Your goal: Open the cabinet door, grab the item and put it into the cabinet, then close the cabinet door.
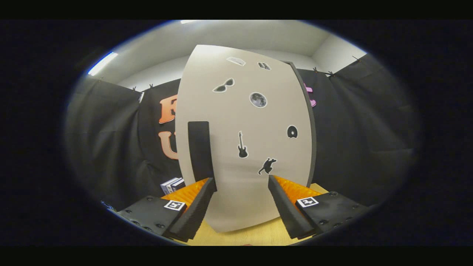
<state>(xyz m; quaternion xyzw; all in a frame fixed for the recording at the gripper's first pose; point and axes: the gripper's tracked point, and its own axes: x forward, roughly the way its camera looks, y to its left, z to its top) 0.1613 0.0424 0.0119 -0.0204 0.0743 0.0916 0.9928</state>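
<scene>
1. gripper (242,184): both fingers in view nearest the camera, spread wide apart, nothing between them and nothing pressed by either one.
2. each finger carries a small square marker (174,205) on its upper face.
3. table (255,234): pale yellow top, visible under and between the fingers.
4. cabinet (244,147): stands on the table just ahead of the fingers, upright, its light grey door facing the camera and appearing closed flat against the body.
5. handle (200,150): dark vertical strip on the door's left side, just beyond the left fingertip; contact cannot be confirmed.
6. door stickers: sunglasses (223,85), moon (258,99), guitar (242,146), a leaping animal figure (267,166) close to the right fingertip, plus a few smaller ones higher up, too small to identify.
7. item (172,184): a small blue and white box-like object, resting left of the cabinet, beyond the left finger, partly hidden by it; exact kind cannot be told.
8. black cloth (111,140) wall stands behind the cabinet on both sides.
</scene>
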